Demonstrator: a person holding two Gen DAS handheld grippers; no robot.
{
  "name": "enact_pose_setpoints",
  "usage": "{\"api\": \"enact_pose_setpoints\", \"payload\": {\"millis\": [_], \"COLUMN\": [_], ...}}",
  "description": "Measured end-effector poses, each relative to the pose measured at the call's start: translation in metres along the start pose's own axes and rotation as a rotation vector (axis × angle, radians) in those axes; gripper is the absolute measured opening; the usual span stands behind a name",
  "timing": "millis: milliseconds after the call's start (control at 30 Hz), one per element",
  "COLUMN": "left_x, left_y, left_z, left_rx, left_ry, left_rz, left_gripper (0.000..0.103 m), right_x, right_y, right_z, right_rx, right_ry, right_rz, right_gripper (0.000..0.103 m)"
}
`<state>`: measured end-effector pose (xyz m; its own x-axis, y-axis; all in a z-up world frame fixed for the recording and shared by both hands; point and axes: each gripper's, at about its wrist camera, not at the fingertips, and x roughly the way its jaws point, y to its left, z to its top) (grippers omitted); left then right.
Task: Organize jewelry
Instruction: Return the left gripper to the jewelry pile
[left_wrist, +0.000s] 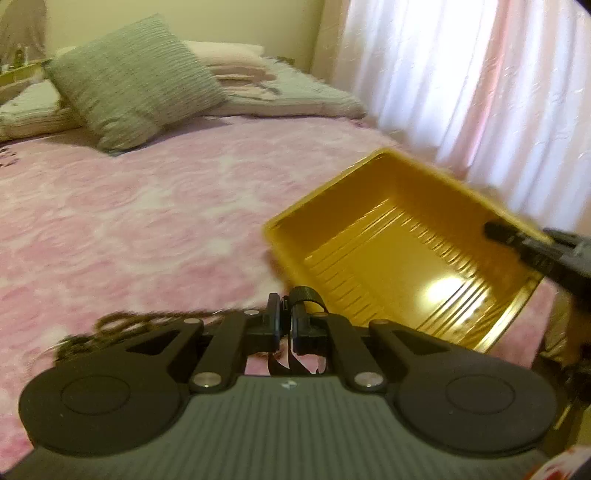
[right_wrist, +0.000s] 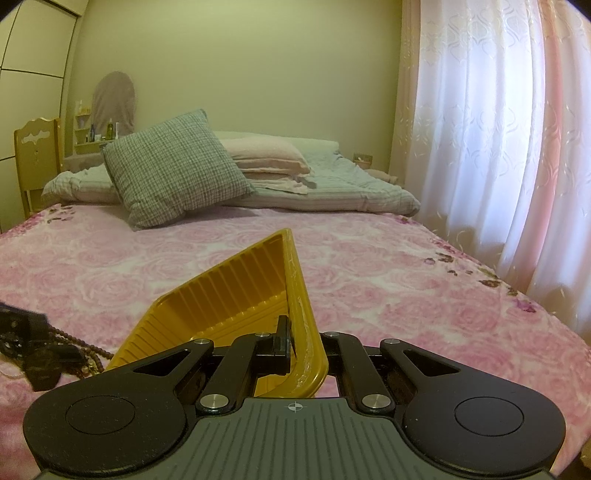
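A yellow ribbed plastic tray (left_wrist: 399, 258) is held tilted above the pink bed; it looks empty inside. My right gripper (right_wrist: 295, 343) is shut on the tray's side wall (right_wrist: 303, 314), with one finger inside and one outside; it also shows in the left wrist view (left_wrist: 517, 240) at the tray's right rim. My left gripper (left_wrist: 286, 317) is shut on a dark band or strap (left_wrist: 304, 295) just left of the tray. A heap of brown bead necklaces (right_wrist: 85, 354) lies on the bedspread beside it, also showing blurred in the left wrist view (left_wrist: 122, 325).
Pink rose-patterned bedspread (right_wrist: 388, 280) covers the bed. A grey checked cushion (right_wrist: 173, 170) and folded bedding (right_wrist: 314, 184) lie at the head. White-pink curtains (right_wrist: 498, 147) hang on the right. A wooden chair (right_wrist: 35, 162) stands far left.
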<state>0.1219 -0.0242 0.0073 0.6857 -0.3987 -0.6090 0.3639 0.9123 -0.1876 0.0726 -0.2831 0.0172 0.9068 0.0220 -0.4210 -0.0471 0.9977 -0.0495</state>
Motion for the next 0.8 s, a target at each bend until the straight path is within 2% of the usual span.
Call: {"api": "enact_pose_setpoints", "payload": {"millis": [167,300,433,533,667,800], "left_x": [0.016,0.027,0.031,0.026,0.016,0.003], "left_y": [-0.027,-0.042,-0.05,-0.047,-0.035,-0.011], "left_z": [0.008,0.007,0.002,-0.002,-0.006,-0.014], "left_rx": [0.004,0.007,0.022,0.03,0.029,-0.002], "left_ry": [-0.004,0.024,0.045,0.041,0.034,0.025], "left_rz": [-0.077,-0.14,-0.173,-0.155,-0.116,-0.042], "left_gripper": [0.005,0.005,0.012,0.02,0.021,0.021], "right_x": [0.0,0.0,0.0,0.001,0.003,0.005], "right_y": [0.0,0.0,0.0,0.002,-0.002,-0.004], "right_z": [0.0,0.001,0.001,0.0,0.0,-0.001], "right_rx": [0.002,0.005,0.008,0.001,0.001,0.004], "right_ry": [0.002,0.002,0.002,-0.001,-0.006,-0.003], "right_rz": [0.0,0.001,0.001,0.003,0.009,0.014], "right_gripper": [0.006,0.006,0.006,0.006,0.006,0.006]}}
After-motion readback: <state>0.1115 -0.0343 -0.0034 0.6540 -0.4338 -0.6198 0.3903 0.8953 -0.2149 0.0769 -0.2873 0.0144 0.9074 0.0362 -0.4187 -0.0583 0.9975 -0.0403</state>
